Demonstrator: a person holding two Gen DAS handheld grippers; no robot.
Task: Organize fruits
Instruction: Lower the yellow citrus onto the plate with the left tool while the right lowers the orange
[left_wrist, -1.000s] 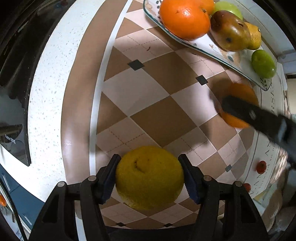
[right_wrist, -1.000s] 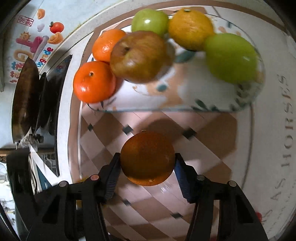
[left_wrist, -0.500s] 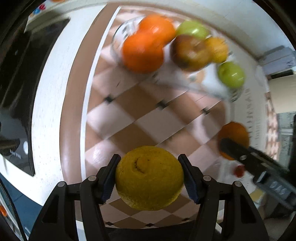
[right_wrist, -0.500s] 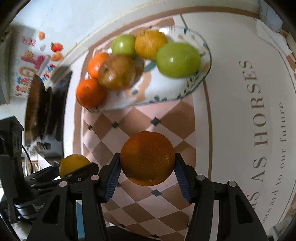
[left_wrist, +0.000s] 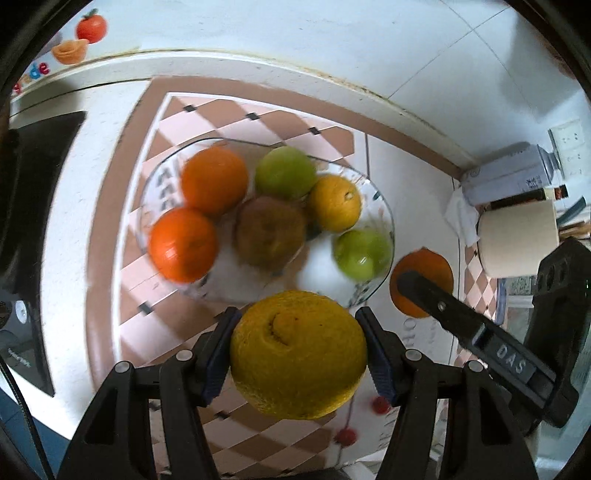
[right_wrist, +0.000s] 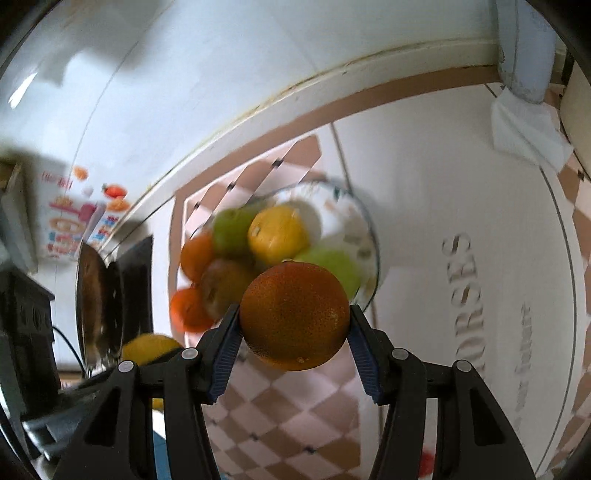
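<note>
With a yellow citrus clamped in the left hand-held gripper and an orange in the right hand-held gripper, both held above the worktop beside the bowl, each should be lowered into a free gap before release.

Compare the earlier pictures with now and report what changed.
Both grippers rose and swung toward the glass plate, now whole in view. The left gripper still clamps the yellow fruit, the right gripper the orange. The plate's six fruits stayed put.
</note>
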